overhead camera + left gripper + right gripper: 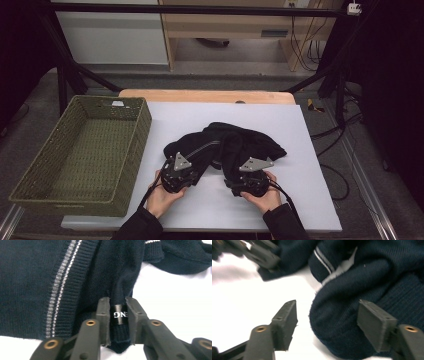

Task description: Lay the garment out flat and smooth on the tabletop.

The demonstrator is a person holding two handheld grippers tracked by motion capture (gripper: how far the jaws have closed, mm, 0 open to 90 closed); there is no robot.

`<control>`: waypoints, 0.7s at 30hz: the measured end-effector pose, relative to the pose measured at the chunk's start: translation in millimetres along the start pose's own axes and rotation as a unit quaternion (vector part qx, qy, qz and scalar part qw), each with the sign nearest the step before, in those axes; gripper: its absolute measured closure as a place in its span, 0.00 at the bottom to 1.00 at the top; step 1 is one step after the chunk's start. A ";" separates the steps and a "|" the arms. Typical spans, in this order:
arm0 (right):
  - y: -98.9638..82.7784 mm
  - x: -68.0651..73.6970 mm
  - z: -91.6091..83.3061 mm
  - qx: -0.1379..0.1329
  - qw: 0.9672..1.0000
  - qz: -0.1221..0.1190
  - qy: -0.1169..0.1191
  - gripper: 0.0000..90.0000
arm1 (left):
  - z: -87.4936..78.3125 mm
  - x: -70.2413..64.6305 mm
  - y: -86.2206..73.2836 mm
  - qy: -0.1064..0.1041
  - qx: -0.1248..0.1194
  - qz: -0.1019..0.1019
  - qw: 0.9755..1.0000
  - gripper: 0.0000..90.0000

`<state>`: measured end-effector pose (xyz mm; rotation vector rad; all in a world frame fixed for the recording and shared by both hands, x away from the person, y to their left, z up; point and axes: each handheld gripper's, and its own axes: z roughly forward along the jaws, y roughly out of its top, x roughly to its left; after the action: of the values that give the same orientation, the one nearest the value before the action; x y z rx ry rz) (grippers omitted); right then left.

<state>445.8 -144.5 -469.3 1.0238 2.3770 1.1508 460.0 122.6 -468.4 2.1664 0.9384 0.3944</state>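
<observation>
Left tongs (pixel 117 322) pinched on dark knit sweater's (pixel 37 277) labelled fold, right tongs (pixel 327 322) wide, a rounded sweater fold between them unpressed, green wicker basket (pixel 35 165) left of both.

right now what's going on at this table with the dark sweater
A person works on a dark knit sweater lying crumpled on a white sheet. The left gripper has its jaws clamped on a fold of the fabric with a small black label. The right gripper has its jaws open around a rounded edge of the sweater, not yet pinching it. A green woven basket sits at the left.
</observation>
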 end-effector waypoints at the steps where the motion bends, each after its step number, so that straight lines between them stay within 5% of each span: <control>1: -0.9 -0.9 1.4 0.004 1.000 -0.001 -0.005 0.46 | -0.5 0.1 0.4 0.000 0.001 0.002 1.000 0.86; 7: -1.4 -9.2 -2.1 0.016 1.000 0.011 -0.006 0.88 | -17.4 8.0 8.1 -0.001 -0.021 -0.008 1.000 0.89; 15: 5.3 -27.6 -31.9 -0.005 0.999 0.046 -0.001 0.94 | -59.4 29.0 23.4 0.018 -0.098 -0.040 0.994 0.89; 21: 11.0 -44.0 -66.7 -0.040 0.997 0.070 -0.003 0.94 | -69.8 41.1 36.7 0.024 -0.117 -0.059 0.991 0.90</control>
<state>445.5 -208.4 -420.1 1.1794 2.2655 1.2777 470.0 170.6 -394.1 1.8866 0.9893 0.4753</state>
